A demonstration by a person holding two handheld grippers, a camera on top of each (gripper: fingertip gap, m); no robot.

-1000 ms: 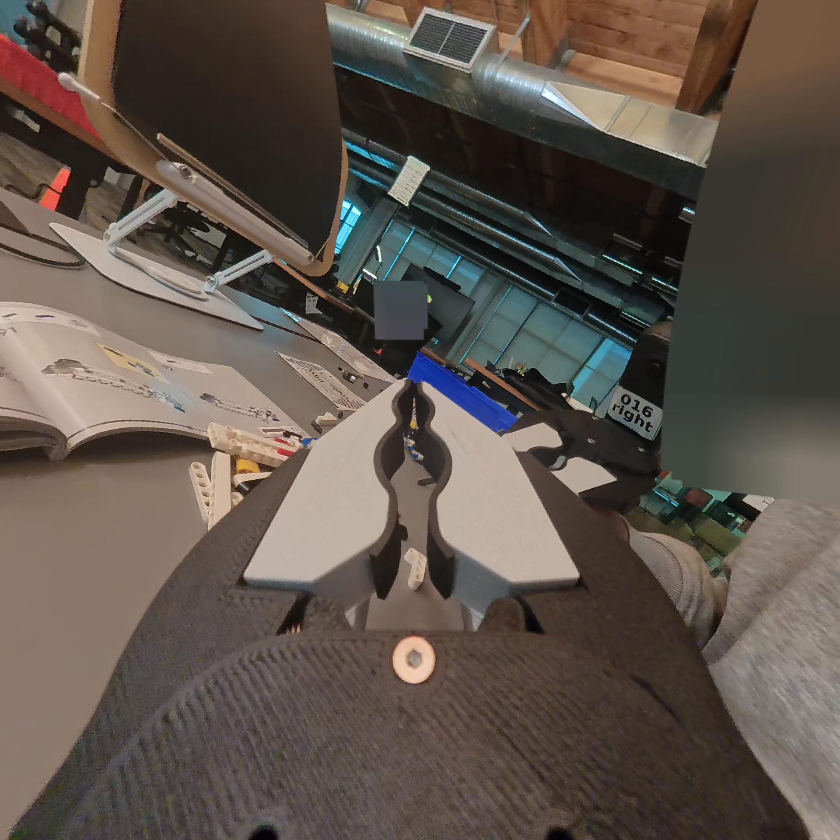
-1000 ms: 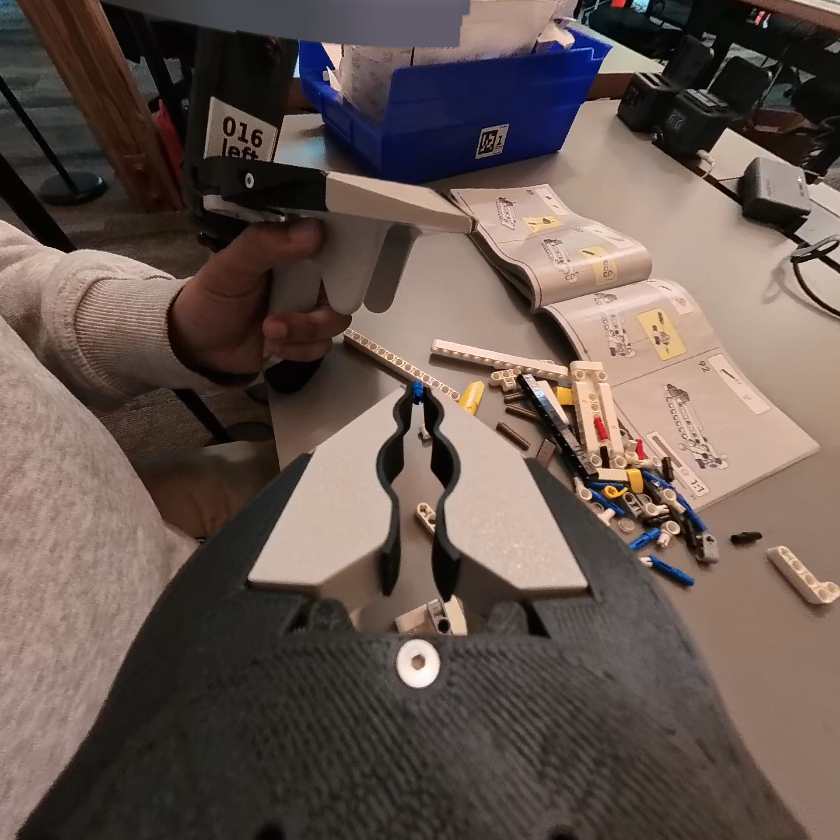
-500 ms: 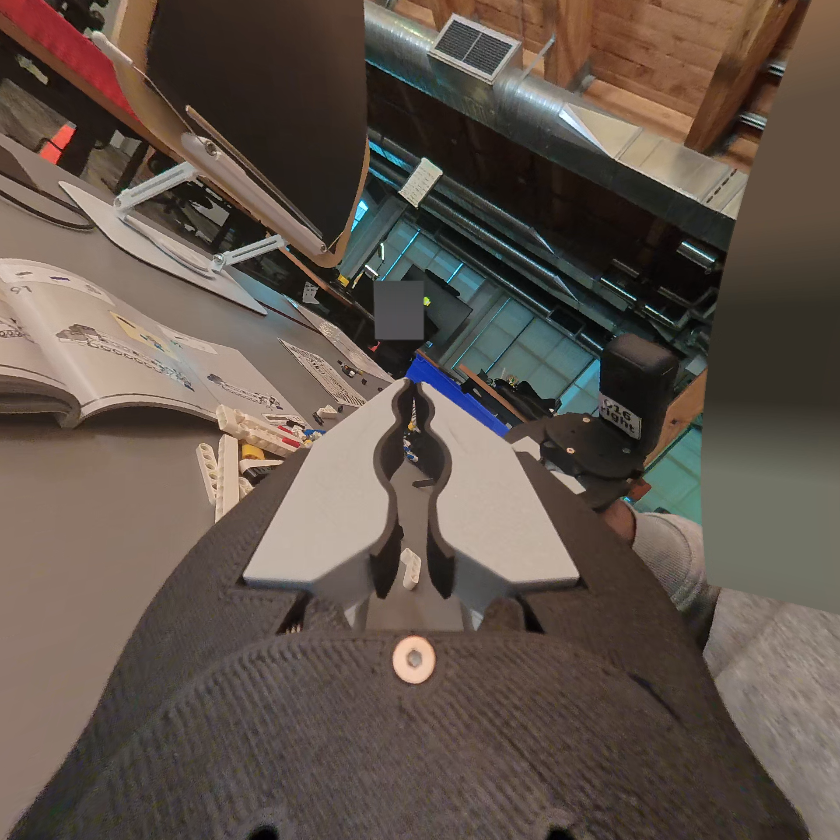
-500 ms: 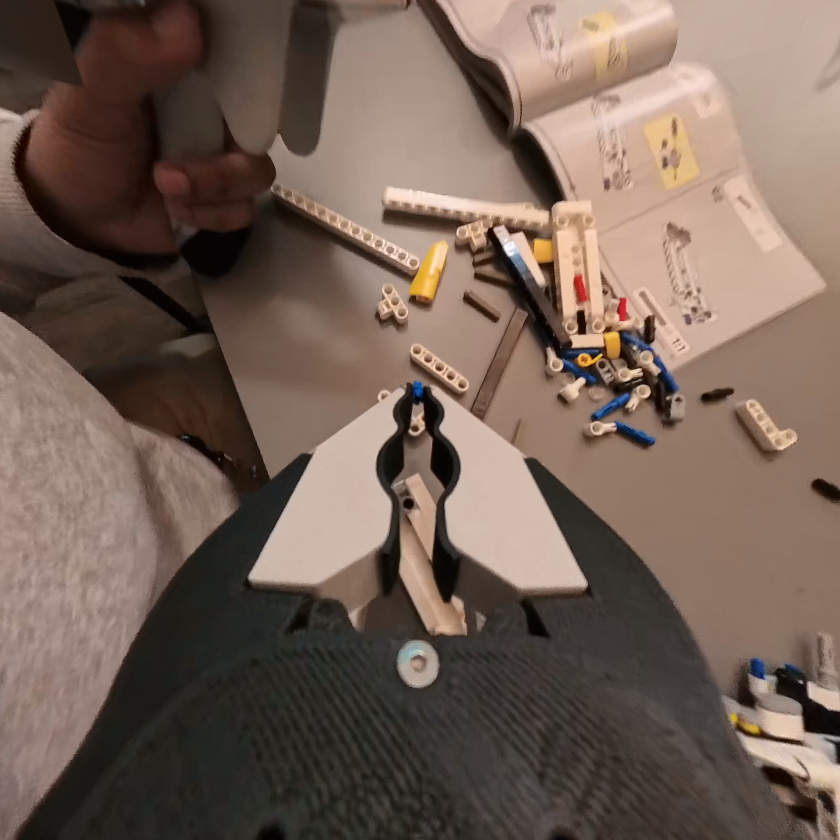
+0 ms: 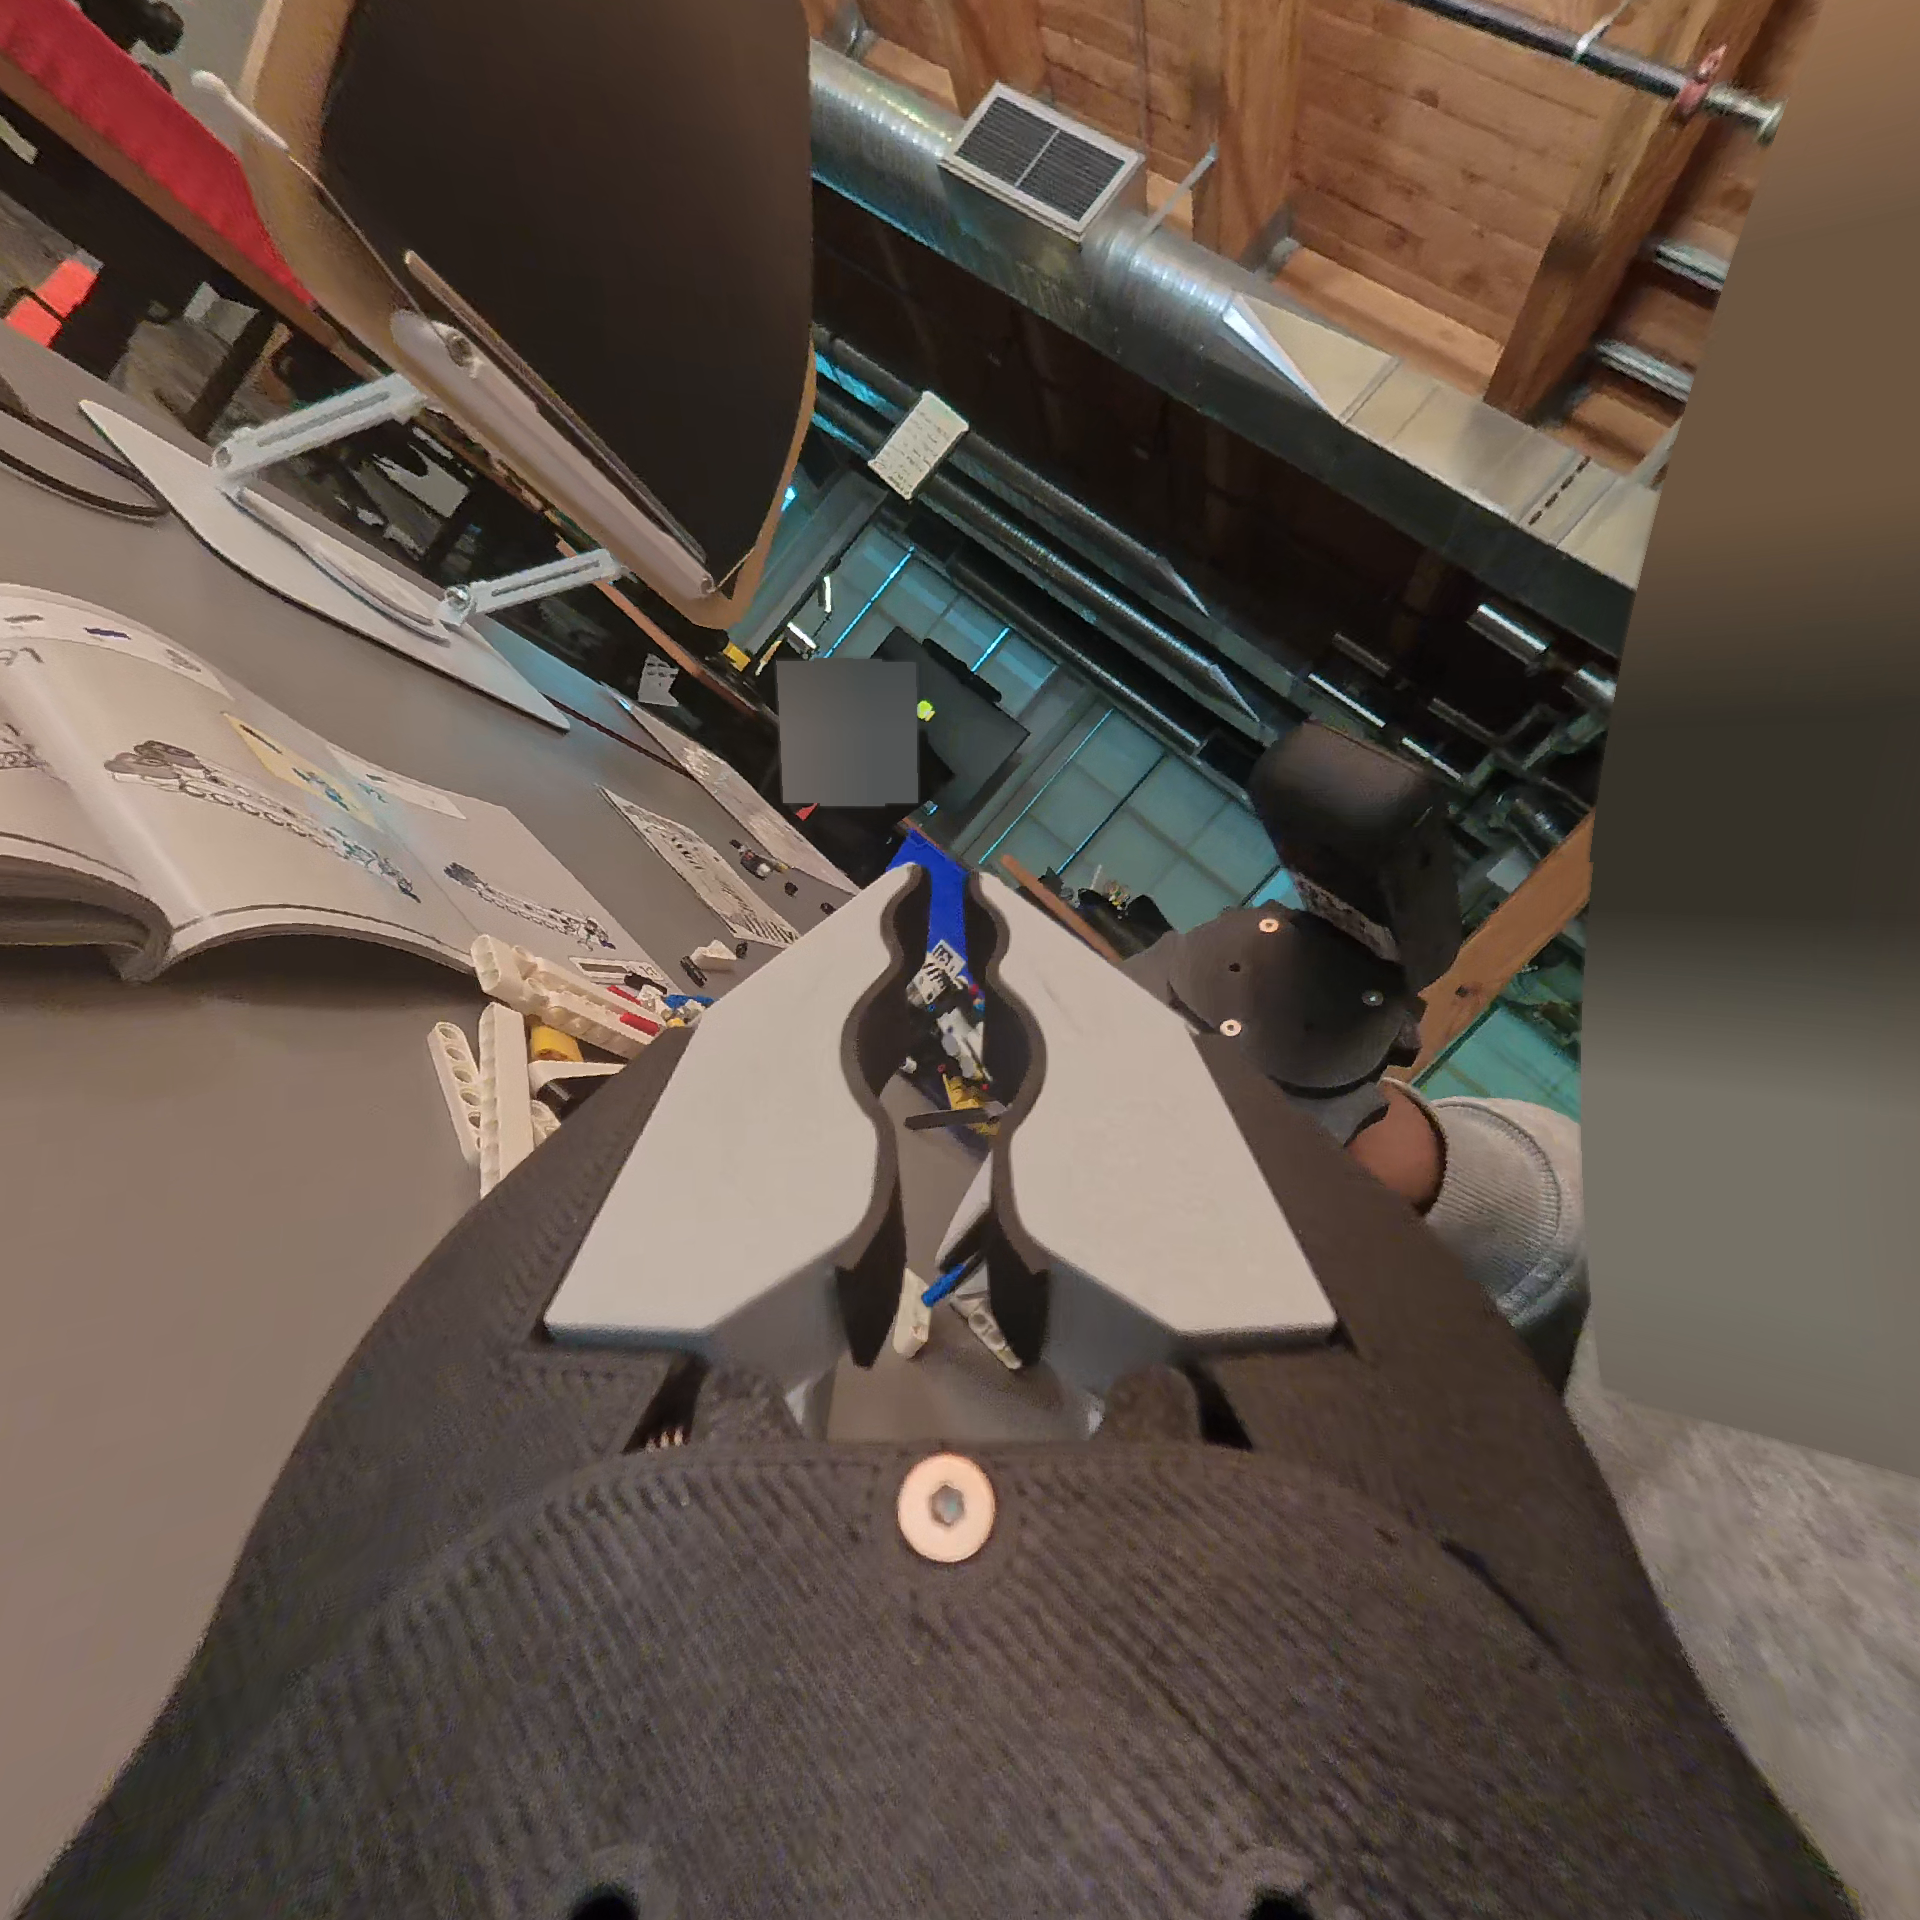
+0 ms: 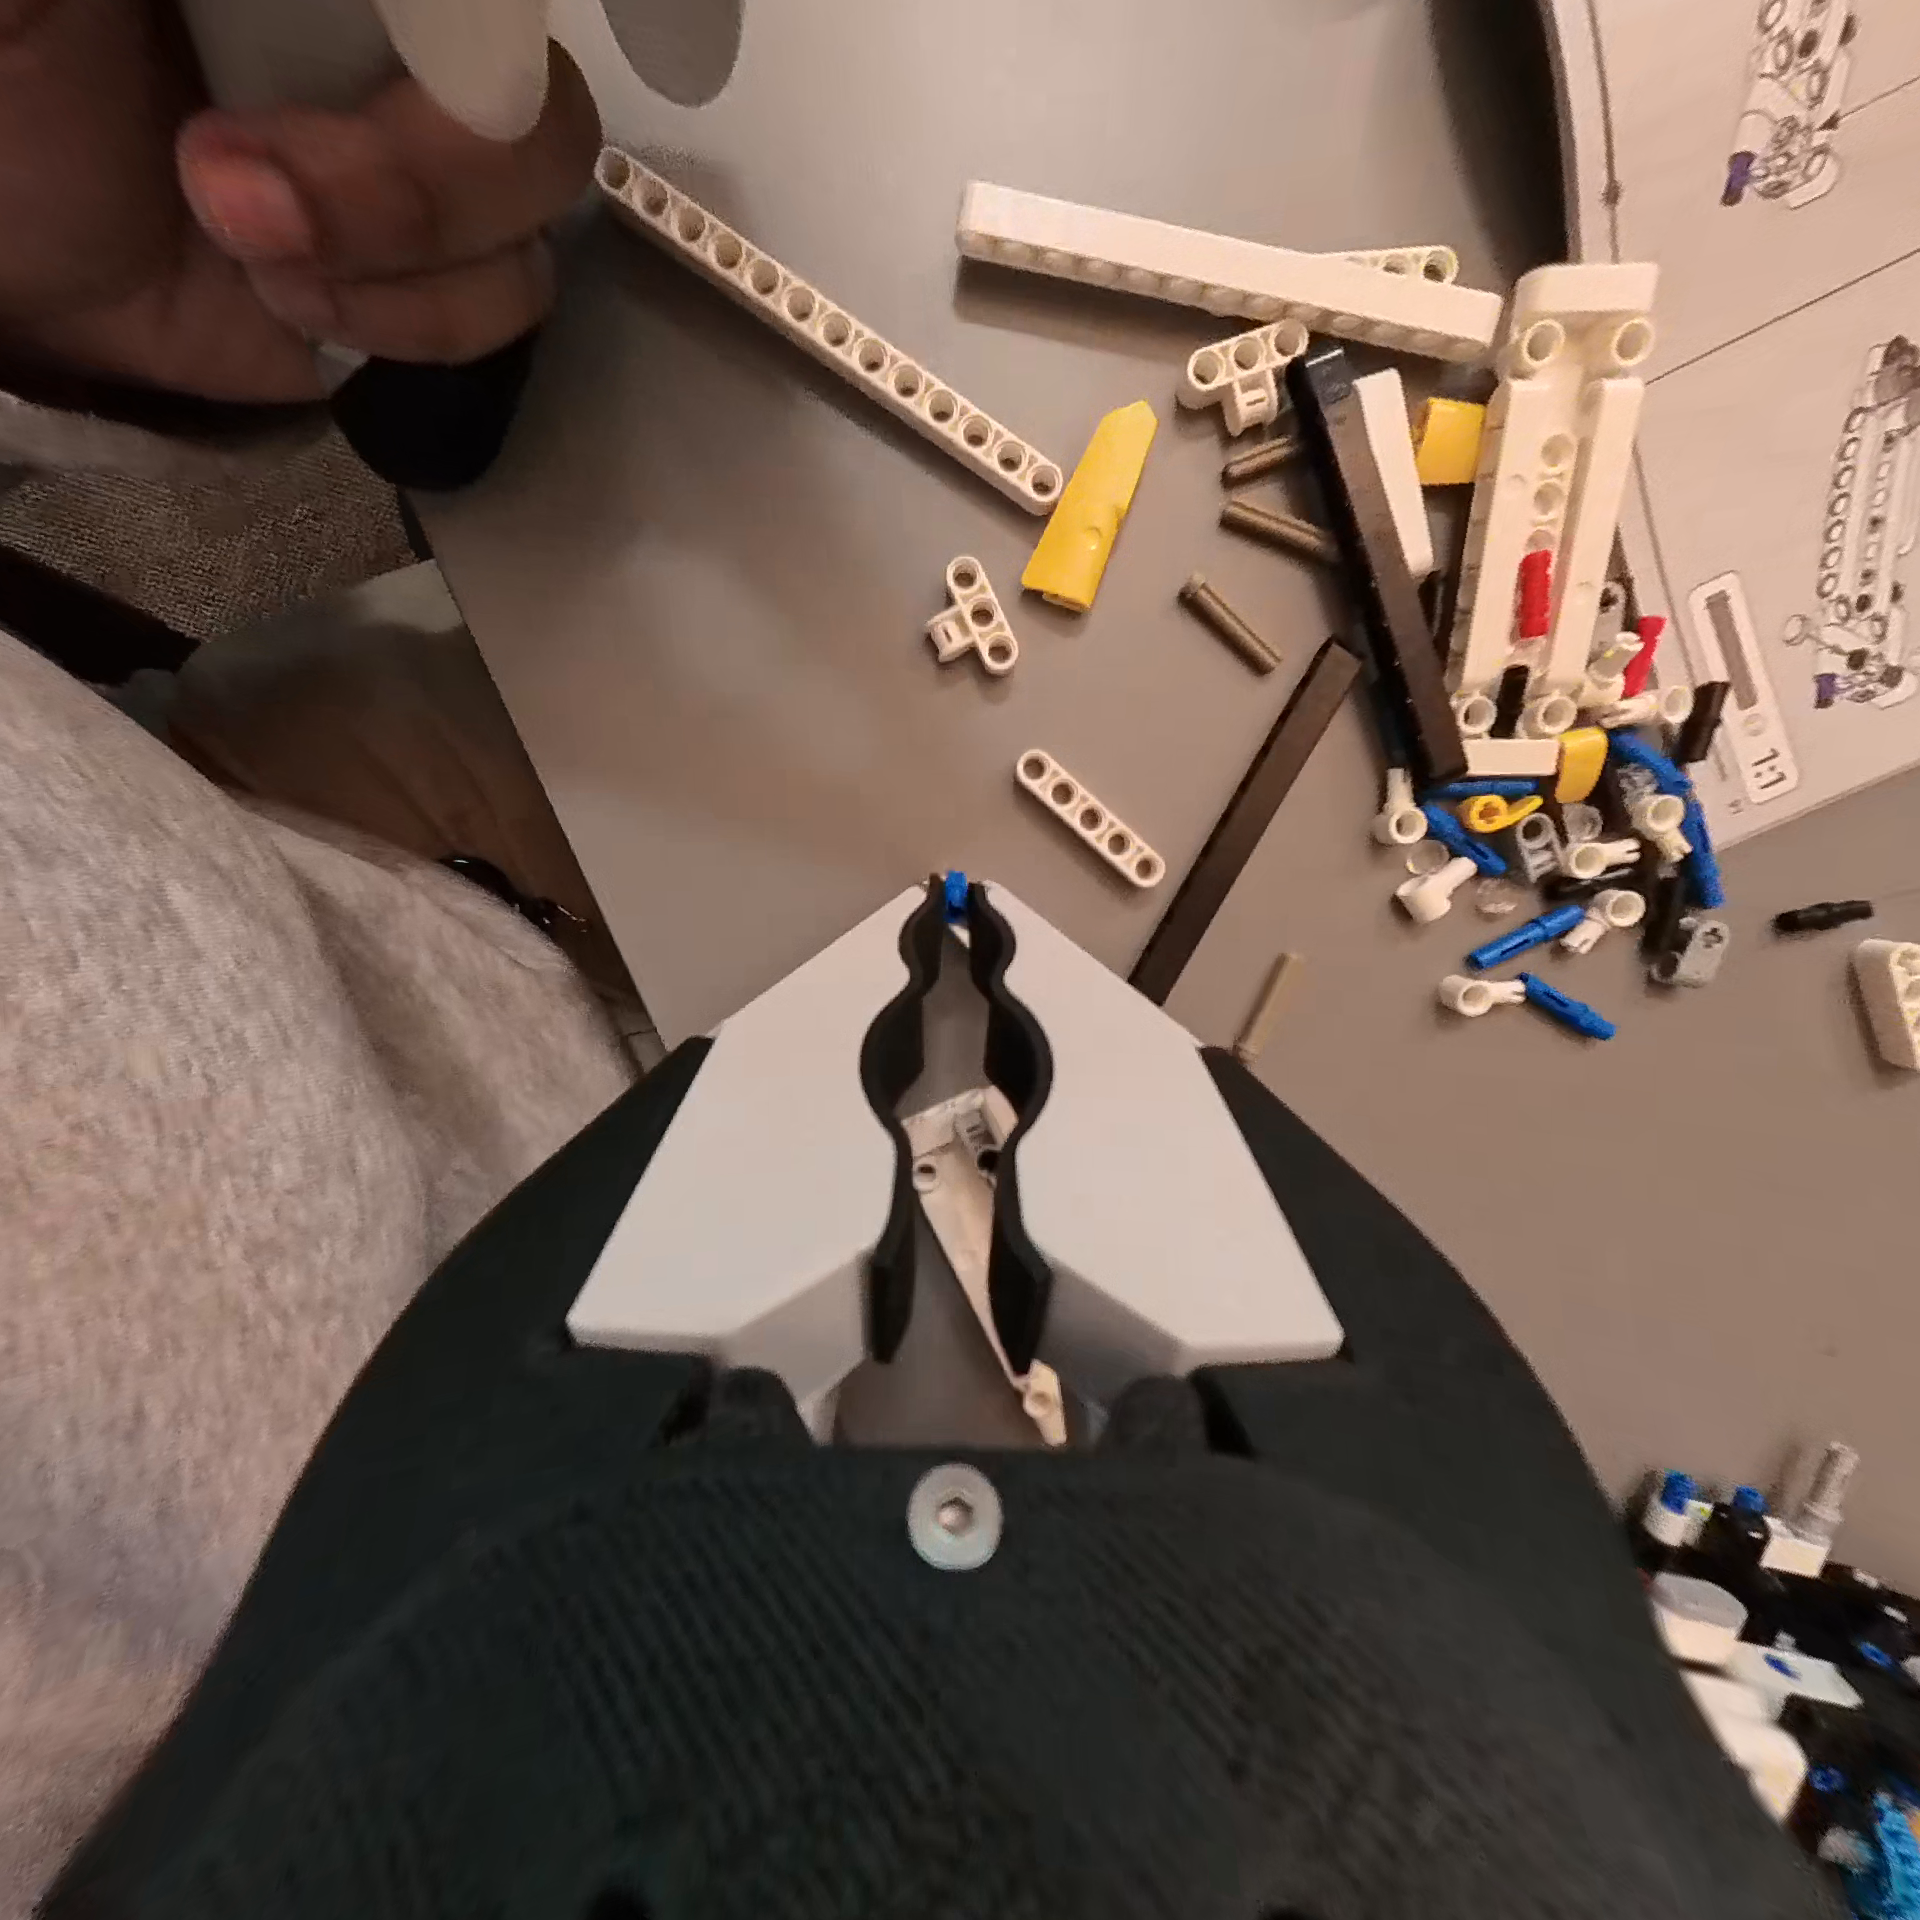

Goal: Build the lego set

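Jaws aside — grey table (image 6: 790, 665), wooden ceiling (image 5: 1382, 156), silver duct (image 5: 1143, 260).

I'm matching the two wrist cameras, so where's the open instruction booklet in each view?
Left wrist view: instruction booklet, far left, open on the table.
Right wrist view: top right corner, cut off.
Shared landmark: white frame with red pins beside the booklet.
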